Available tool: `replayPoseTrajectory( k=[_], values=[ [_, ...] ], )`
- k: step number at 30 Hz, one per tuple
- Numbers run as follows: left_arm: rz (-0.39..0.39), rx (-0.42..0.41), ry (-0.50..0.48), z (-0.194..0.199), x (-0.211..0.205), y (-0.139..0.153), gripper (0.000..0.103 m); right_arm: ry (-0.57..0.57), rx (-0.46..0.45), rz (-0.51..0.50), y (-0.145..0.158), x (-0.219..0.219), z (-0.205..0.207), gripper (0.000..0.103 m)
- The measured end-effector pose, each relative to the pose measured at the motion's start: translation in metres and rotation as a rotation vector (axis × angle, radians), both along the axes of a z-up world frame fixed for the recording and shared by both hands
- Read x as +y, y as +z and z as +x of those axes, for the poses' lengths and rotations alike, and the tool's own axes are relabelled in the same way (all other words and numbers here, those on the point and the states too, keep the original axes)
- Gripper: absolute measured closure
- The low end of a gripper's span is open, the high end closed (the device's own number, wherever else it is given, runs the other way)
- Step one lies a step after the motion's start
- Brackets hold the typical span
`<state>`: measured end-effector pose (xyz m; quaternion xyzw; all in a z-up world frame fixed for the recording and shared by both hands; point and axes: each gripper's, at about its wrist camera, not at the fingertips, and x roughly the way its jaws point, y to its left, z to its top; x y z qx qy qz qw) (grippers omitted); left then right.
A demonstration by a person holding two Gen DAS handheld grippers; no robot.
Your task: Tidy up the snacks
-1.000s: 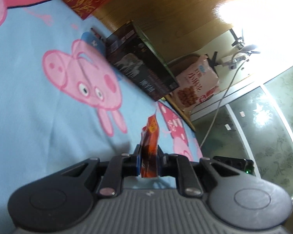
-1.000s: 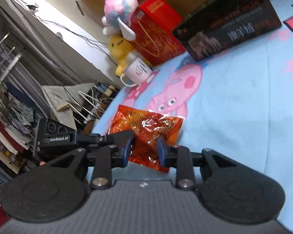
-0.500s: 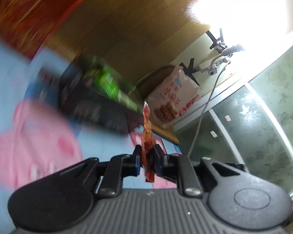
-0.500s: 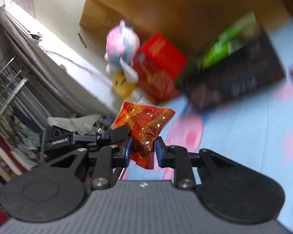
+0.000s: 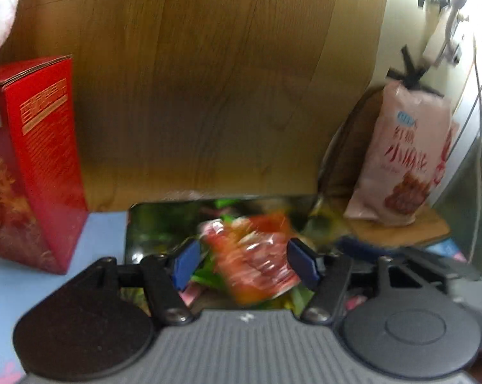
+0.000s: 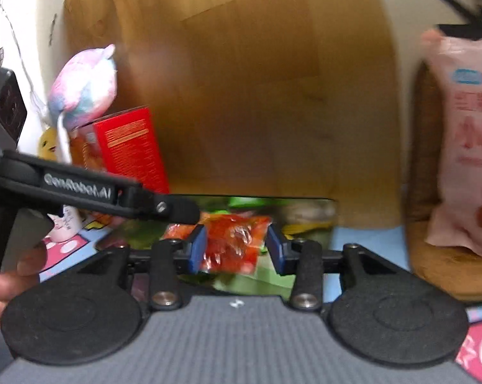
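An orange-red snack packet (image 5: 253,256) lies blurred over the open dark box (image 5: 151,224), on green snack bags inside. My left gripper (image 5: 245,265) is open, its blue pads either side of the packet, not pressing it. In the right wrist view the same packet (image 6: 234,243) sits between the pads of my right gripper (image 6: 236,251), which is open too. The box (image 6: 305,214) stands against the wooden headboard. The left gripper's body (image 6: 80,188) crosses the right view at the left.
A red carton (image 5: 39,166) stands left of the box, with plush toys (image 6: 84,89) and a white mug (image 6: 64,224) beside it. A pink snack bag (image 5: 407,160) stands on a wooden board (image 5: 401,230) at the right. The wooden headboard (image 5: 208,80) rises behind. The blue cartoon blanket (image 5: 32,281) lies below.
Both grippers carried their packets from the blanket to above the box, then opened. The packet now lies loose over the box.
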<state>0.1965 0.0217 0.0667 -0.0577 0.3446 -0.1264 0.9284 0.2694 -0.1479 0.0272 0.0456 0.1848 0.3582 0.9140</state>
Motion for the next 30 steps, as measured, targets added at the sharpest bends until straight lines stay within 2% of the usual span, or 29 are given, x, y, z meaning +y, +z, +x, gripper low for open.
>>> replayPoseTrajectory(
  k=[3,5,9,10,13,15,17,20,24,28,30],
  values=[
    [0.018,-0.034,0.026,-0.02,0.005,0.001,0.041,-0.074,-0.039,0.123,0.0,-0.033,-0.035,0.058],
    [0.046,-0.075,0.067,-0.043,0.004,0.003,0.041,-0.11,-0.051,0.166,-0.001,-0.046,-0.061,0.057],
    [0.121,-0.129,0.076,-0.098,-0.009,0.006,0.041,-0.172,-0.02,0.234,-0.014,-0.056,-0.116,0.04],
    [0.144,-0.143,0.084,-0.111,-0.012,0.008,0.038,-0.176,-0.006,0.239,-0.02,-0.056,-0.127,0.04],
    [0.204,-0.163,0.127,-0.156,-0.02,0.0,0.015,-0.214,0.034,0.185,-0.04,-0.04,-0.157,0.04],
    [0.259,-0.157,0.152,-0.179,-0.027,-0.007,0.015,-0.232,0.06,0.14,-0.051,-0.032,-0.17,0.04],
    [0.301,-0.148,0.176,-0.197,-0.029,-0.015,0.015,-0.233,0.085,0.149,-0.057,-0.032,-0.182,0.039],
    [0.314,-0.111,0.203,-0.22,-0.033,-0.027,0.01,-0.256,0.09,0.162,-0.056,-0.039,-0.198,0.031],
    [0.343,-0.083,0.225,-0.239,-0.038,-0.041,0.001,-0.287,0.078,0.176,-0.054,-0.051,-0.218,0.03],
    [0.35,-0.054,0.245,-0.244,-0.038,-0.049,0.0,-0.305,0.061,0.173,-0.052,-0.056,-0.229,0.026],
    [0.355,-0.04,0.258,-0.244,-0.037,-0.053,0.0,-0.309,0.059,0.174,-0.051,-0.057,-0.231,0.02]
  ],
)
